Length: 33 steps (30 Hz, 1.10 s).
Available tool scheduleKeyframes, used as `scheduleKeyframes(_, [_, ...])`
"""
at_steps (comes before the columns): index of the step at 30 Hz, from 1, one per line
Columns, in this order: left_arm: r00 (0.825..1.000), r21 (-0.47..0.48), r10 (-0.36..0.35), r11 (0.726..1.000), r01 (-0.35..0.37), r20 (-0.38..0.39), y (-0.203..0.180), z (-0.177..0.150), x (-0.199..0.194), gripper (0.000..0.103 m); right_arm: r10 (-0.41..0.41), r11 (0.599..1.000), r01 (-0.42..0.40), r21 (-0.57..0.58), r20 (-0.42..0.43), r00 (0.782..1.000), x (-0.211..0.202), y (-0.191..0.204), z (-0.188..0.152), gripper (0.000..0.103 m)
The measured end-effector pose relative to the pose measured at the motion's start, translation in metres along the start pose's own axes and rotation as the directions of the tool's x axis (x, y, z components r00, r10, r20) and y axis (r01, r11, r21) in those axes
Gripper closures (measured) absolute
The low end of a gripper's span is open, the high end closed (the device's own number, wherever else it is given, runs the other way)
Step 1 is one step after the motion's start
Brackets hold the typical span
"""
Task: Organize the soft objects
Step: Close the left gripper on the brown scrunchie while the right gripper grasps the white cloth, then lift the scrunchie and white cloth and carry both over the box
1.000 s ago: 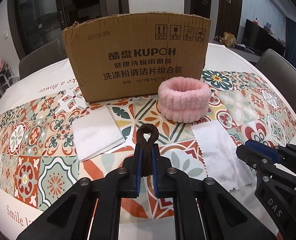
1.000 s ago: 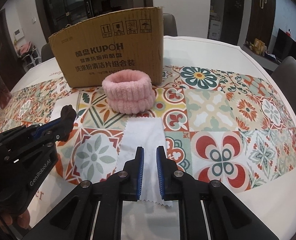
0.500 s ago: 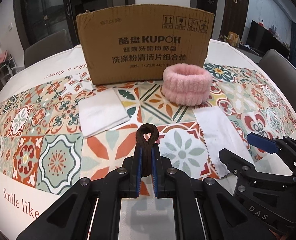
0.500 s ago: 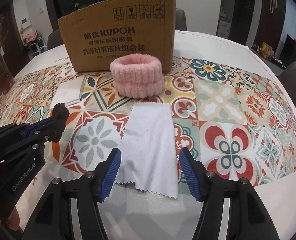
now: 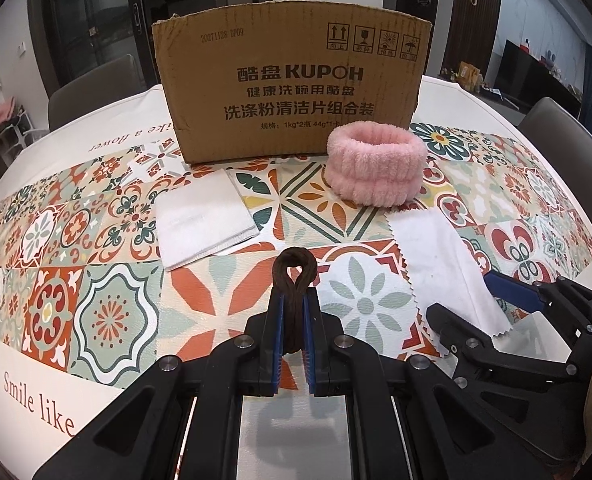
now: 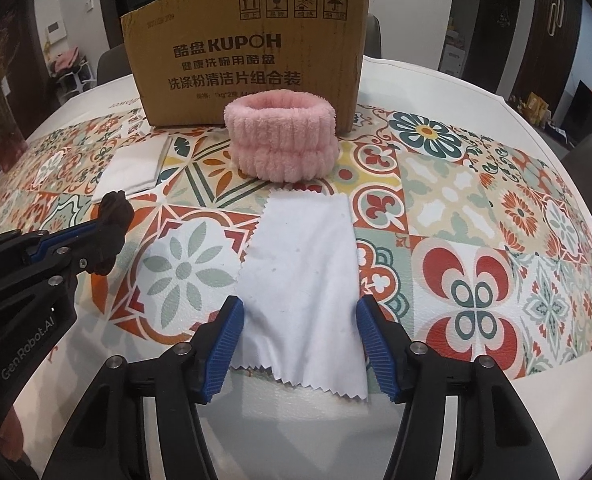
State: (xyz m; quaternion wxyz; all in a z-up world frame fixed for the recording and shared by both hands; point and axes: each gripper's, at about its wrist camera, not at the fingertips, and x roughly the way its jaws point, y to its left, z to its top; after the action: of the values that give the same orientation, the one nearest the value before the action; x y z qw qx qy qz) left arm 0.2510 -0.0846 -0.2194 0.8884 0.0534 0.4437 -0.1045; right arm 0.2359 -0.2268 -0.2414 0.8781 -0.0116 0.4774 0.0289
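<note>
Both grippers tilt down at the worktop (image 5: 476, 96). The left gripper (image 5: 293, 320) is clamped on a brown hair tie (image 5: 293, 276), well in front of the cardboard box (image 5: 291, 80). The right gripper (image 6: 300, 340) is closing, pads either side of the white cloth (image 6: 302, 264), not pressing it. A pink headband (image 6: 281, 142) sits against the box, a folded white cloth (image 5: 203, 220) just left. Tiled-pattern tablecloth, dark cabinets behind. Only the right view shows the "GenRobot.AI" lettering.

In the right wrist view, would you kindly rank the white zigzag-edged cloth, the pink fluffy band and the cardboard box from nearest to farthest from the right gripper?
1. White zigzag-edged cloth: lying between the closing right gripper jaws, not yet pinched.
2. Pink fluffy band: just beyond the cloth's far edge.
3. Cardboard box: directly behind the band.
</note>
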Motion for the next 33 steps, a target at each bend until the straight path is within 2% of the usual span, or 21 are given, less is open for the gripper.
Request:
scheduleKeyframes(1, [1.0,0.0,0.0,1.0,0.0,0.0,0.0,0.0,0.0,0.092,0.002,1.0,-0.002,0.0,0.001,1.0,-0.001,0.001,0.0,0.057])
scheduleKeyframes(7, [1.0,-0.007,-0.001,1.0,0.001,0.004,0.002,0.001,-0.001,0.092,0.042,0.999,-0.042,-0.018,-0.007,0.999,-0.002,0.009,0.0,0.088])
scheduleKeyframes(9, [1.0,-0.008,0.001,1.0,-0.001,0.006,0.002,0.001,-0.003,0.092,0.044,0.999,-0.044,-0.02,-0.009,0.999,-0.003,0.01,0.0,0.091])
scheduleKeyframes(16, [1.0,-0.009,-0.004,1.0,0.004,0.022,0.003,0.003,-0.012,0.092,0.041,0.999,-0.041,0.002,0.015,0.999,-0.015,0.006,0.002,0.092])
scheduleKeyframes(33, [0.992,-0.017,-0.016,1.0,0.018,0.123,0.009,0.026,-0.059,0.092,0.034,0.999,-0.036,0.008,0.159,0.987,-0.077,0.01,0.03,0.092])
